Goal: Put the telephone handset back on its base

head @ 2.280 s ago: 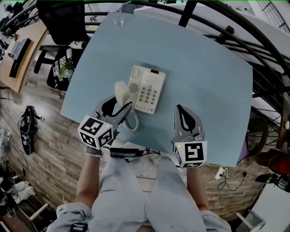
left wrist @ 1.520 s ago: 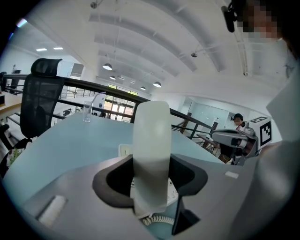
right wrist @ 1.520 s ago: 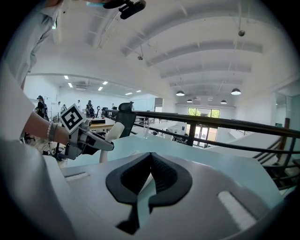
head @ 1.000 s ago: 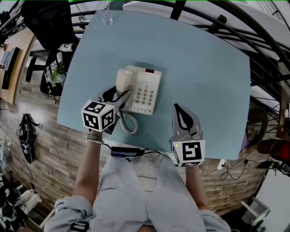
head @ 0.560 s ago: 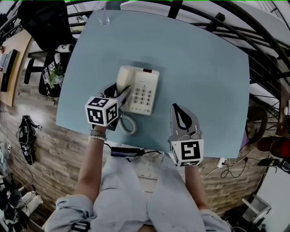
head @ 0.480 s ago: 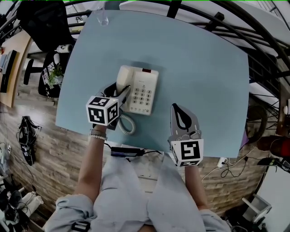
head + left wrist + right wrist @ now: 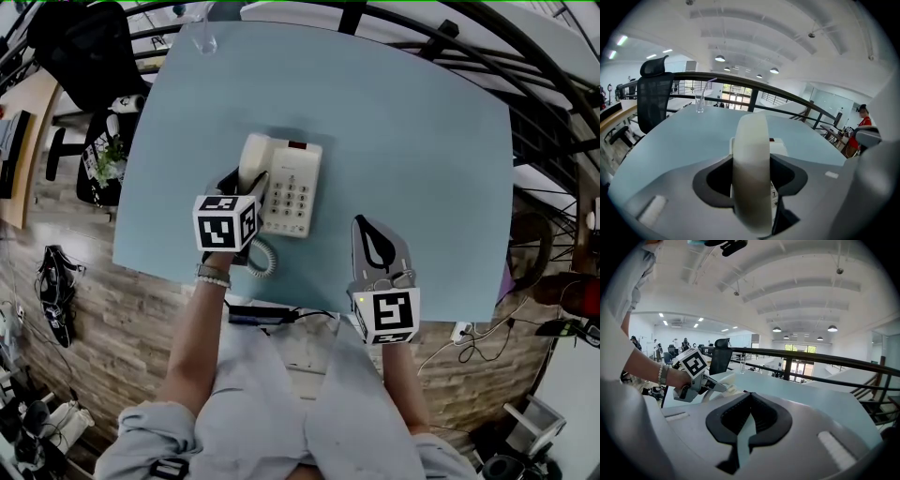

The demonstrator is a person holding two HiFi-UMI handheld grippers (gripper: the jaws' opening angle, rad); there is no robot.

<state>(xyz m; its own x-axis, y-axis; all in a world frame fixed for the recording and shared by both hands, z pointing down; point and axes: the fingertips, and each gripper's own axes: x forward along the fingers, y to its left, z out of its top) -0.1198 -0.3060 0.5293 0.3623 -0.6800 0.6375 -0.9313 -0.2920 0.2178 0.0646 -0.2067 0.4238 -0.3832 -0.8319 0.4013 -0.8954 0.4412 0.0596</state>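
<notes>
A cream telephone base [image 7: 292,187] with a keypad stands mid-table. Its cream handset [image 7: 252,157] lies along the base's left side, over the cradle. My left gripper [image 7: 247,184] is shut on the handset's near end, and the marker cube hides much of that grip from above. In the left gripper view the handset [image 7: 751,168] fills the gap between the jaws, with the base [image 7: 779,147] just behind it. A coiled cord [image 7: 263,257] loops toward me. My right gripper [image 7: 369,223] rests right of the base, shut and holding nothing, as its own view [image 7: 750,395] shows.
The light-blue table [image 7: 412,141] ends in a near edge by my legs. A drinking glass [image 7: 201,37] stands at the far left corner, also in the left gripper view [image 7: 700,102]. A black railing [image 7: 450,42] runs behind the table and an office chair [image 7: 80,42] stands at far left.
My left gripper has carried the handset forward and to the right, from beside the base onto its left side. The right gripper has stayed where it was.
</notes>
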